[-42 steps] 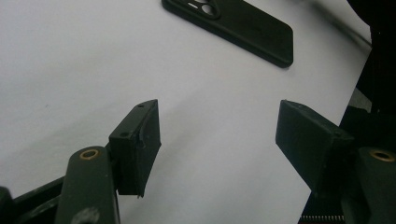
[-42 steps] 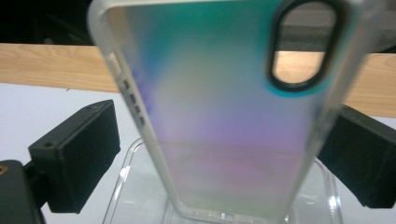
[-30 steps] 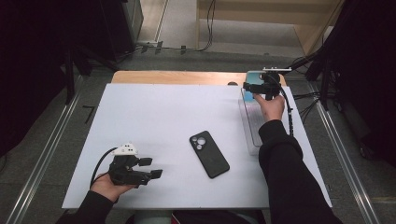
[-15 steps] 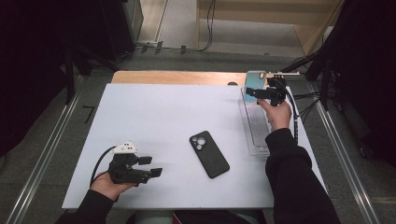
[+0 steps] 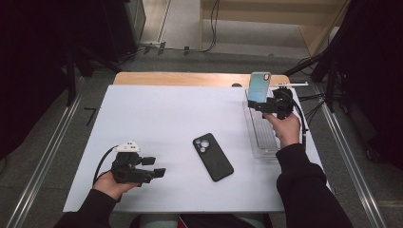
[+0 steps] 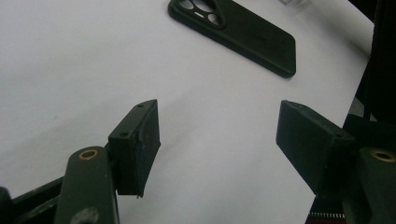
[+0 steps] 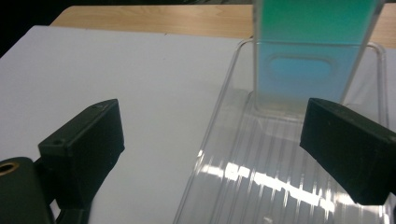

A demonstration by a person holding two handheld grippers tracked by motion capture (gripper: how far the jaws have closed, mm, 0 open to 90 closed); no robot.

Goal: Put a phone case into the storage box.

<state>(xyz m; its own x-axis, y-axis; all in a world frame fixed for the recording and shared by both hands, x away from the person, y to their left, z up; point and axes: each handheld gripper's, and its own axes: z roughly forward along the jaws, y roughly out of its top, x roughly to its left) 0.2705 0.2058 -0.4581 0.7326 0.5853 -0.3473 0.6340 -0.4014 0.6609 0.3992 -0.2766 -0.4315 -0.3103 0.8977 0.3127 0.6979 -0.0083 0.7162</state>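
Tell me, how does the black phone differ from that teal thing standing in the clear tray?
The black phone lies flat on the white table; the teal case stands upright at the clear tray's far end. The phone is opaque and dark, the case translucent. Both are phone-shaped, and neither is held.

My right view cuts off the top of the teal phone case and the near end of the clear tray. My left view crops the black phone at its camera end.
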